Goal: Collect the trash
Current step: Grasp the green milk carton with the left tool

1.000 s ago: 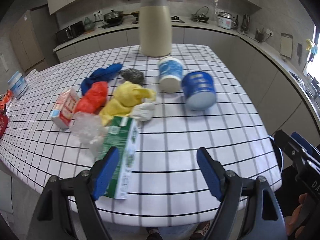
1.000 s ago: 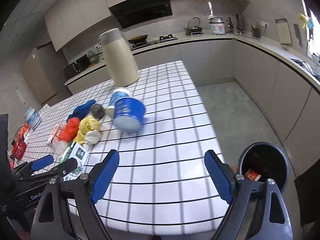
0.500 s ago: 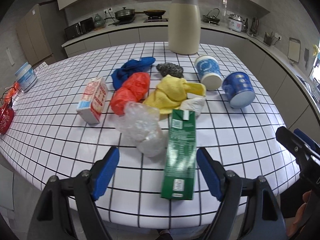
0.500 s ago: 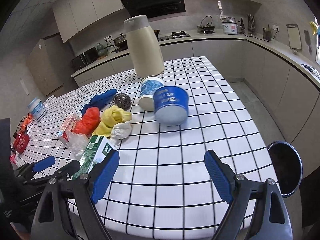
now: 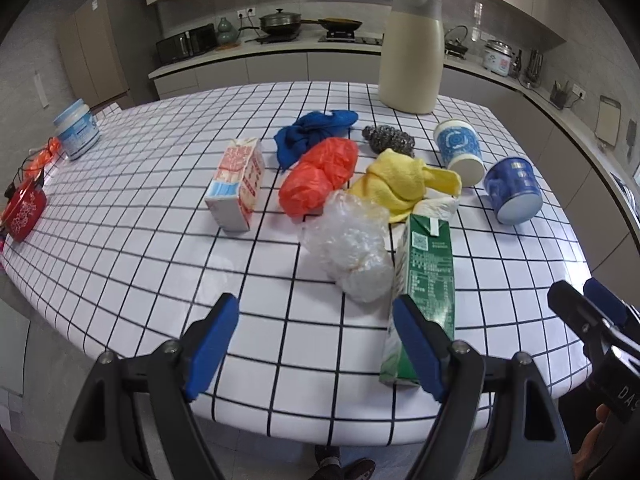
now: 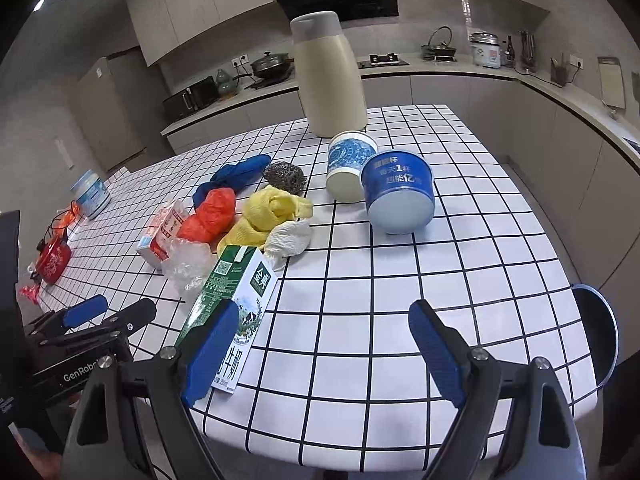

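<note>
Trash is heaped on the white grid-patterned table [image 5: 132, 216]: a green milk carton [image 5: 428, 280] lying flat, a clear crumpled plastic bag [image 5: 352, 248], a red plastic bag [image 5: 320, 176], a pink-white carton [image 5: 238, 182], a yellow cloth [image 5: 400, 184], a blue cloth [image 5: 312, 132], a steel scourer [image 5: 388, 140], a white wad [image 6: 288, 238] and two tipped cups [image 6: 350, 170] [image 6: 400, 192]. My left gripper [image 5: 316, 344] hangs open over the near table edge, just before the clear bag and green carton. My right gripper [image 6: 324, 348] is open above the near edge, its left finger in front of the green carton [image 6: 236, 300].
A tall cream jug [image 5: 412, 52] stands at the table's far side. A small white-blue jar [image 5: 76, 130] and red items [image 5: 24, 208] sit at the far left. A dark trash bin [image 6: 596, 336] stands on the floor right of the table. Kitchen counters run behind.
Both grippers have swept leftward along the near table edge, bringing the trash heap toward the middle of each view; the bin has slid to the right edge. Both stayed open.
</note>
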Tool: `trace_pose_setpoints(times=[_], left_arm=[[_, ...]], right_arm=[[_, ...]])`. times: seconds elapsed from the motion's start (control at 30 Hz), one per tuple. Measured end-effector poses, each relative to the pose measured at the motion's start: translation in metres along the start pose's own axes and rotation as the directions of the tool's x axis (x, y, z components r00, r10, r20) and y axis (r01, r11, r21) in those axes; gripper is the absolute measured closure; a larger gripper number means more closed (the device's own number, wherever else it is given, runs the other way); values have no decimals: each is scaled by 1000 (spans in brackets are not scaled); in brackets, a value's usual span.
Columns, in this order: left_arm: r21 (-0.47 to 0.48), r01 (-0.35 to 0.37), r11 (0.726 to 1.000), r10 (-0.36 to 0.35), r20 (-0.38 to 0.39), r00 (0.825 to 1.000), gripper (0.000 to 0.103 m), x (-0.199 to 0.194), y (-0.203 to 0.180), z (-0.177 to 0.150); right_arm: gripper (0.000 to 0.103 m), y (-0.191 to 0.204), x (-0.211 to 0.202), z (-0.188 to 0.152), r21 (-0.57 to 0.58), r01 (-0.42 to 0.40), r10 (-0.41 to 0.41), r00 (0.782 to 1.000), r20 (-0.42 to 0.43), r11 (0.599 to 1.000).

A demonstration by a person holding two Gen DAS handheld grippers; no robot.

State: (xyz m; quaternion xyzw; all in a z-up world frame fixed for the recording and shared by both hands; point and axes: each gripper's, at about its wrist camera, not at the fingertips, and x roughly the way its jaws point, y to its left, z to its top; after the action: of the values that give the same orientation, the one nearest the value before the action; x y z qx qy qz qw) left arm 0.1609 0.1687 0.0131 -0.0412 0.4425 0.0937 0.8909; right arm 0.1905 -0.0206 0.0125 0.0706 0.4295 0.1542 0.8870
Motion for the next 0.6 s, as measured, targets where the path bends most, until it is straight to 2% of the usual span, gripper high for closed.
trace_pose_setpoints(times=[0.33,0.6], left_arm=[[76,54,996,-53,-10,999,22,1,-42,-13],[98,85,992,-84,-6,996,23,20,-56,-12]], right_arm=[[15,-30,-15,-20,45,30,-30,999,-12,999],[15,-44,-11,-26,80,60,-58,998,-19,995]])
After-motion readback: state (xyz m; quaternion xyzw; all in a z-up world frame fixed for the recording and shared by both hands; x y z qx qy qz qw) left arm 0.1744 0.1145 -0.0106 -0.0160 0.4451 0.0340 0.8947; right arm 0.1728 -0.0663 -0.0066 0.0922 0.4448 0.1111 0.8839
